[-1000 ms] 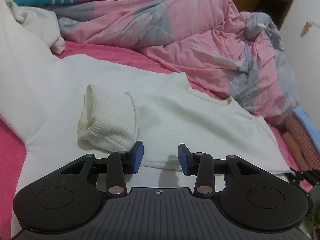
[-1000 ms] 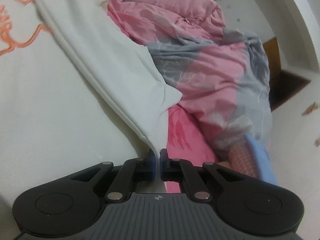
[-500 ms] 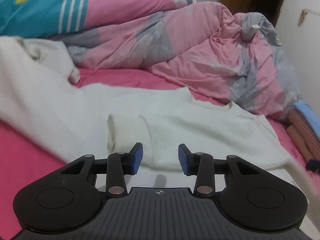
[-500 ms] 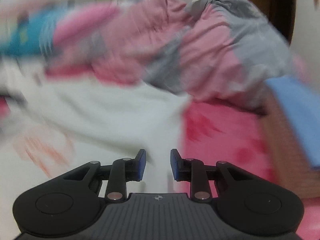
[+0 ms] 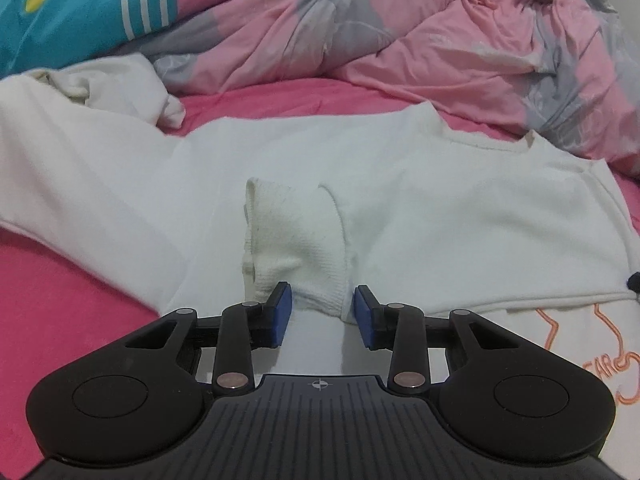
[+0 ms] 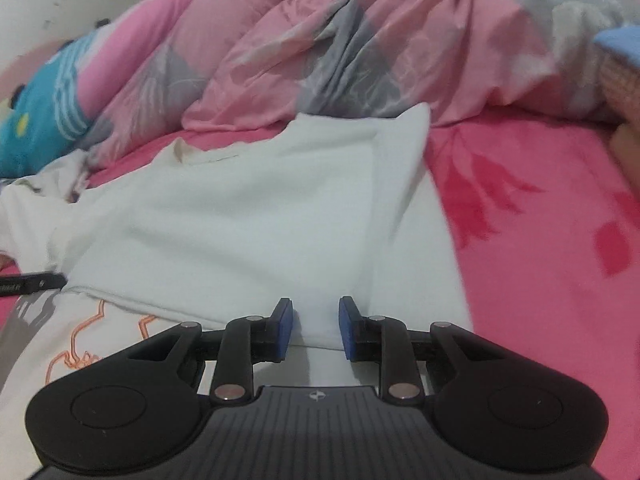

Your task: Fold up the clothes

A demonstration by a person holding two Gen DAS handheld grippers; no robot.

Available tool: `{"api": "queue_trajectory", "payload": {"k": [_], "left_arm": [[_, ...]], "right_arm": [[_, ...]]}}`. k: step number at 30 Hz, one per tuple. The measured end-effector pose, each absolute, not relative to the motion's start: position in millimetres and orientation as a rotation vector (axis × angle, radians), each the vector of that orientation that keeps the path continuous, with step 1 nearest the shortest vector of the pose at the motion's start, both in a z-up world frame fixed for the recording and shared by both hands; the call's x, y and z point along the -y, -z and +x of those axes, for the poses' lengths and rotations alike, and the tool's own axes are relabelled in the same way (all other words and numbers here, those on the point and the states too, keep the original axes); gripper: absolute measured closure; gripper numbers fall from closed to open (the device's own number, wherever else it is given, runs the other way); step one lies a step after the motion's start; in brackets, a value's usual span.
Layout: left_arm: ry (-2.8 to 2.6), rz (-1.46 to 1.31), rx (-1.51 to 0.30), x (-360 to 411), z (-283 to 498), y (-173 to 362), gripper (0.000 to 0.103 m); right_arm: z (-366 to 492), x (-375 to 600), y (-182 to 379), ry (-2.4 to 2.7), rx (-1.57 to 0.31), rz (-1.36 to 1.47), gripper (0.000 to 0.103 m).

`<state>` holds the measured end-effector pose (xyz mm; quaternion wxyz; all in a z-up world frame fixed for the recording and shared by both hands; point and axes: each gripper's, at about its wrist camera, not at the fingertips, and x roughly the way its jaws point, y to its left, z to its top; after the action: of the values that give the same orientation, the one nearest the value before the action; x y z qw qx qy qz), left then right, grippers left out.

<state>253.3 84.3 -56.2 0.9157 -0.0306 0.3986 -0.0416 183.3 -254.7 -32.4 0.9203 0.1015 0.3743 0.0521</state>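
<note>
White top (image 5: 460, 216): it lies flat on the bed, partly folded, with its neck hole toward the quilt.
Sleeve cuff (image 5: 296, 248): ribbed and white, folded in over the middle of the top, lying just in front of the left hand-held gripper.
Orange drawing (image 5: 592, 344): thin orange lines on the white cloth, at the near edge of the fold.
Left hand-held gripper (image 5: 322, 316): its blue pads are spread apart and pinch nothing; the end of the cuff lies between and below them.
Right hand-held gripper (image 6: 315, 328): its jaws have just been opening; now the blue pads stand apart over the white cloth and hold nothing.
Bed sheet (image 6: 540, 208): bright pink with darker leaf shapes, under the top.
Quilt (image 5: 420, 40): pink and grey, bunched up behind the top.
Blue cloth (image 5: 80, 8): teal with white stripes and a yellow dot, at the far left.
Other white cloth (image 5: 108, 88): crumpled, left of the top.
</note>
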Motion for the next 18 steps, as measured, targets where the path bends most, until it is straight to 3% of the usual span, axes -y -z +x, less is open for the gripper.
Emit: {"api": "queue_trajectory", "payload": {"k": [5, 9, 18], "left_arm": [[0.098, -0.080, -0.796, -86.3, 250.7, 57.5, 0.067], [0.114, -0.065, -0.758, -91.9, 238.0, 49.2, 0.063], [0.172, -0.008, -0.656, -72.9, 238.0, 12.8, 0.063]], "right_arm": [[184.2, 222.4, 13.3, -0.182, -0.726, 0.170, 0.075], [192.8, 207.6, 45.0, -0.217, -0.805, 0.134, 0.075], [168.3, 283.8, 5.1, -0.140, -0.657, 0.261, 0.067]]}}
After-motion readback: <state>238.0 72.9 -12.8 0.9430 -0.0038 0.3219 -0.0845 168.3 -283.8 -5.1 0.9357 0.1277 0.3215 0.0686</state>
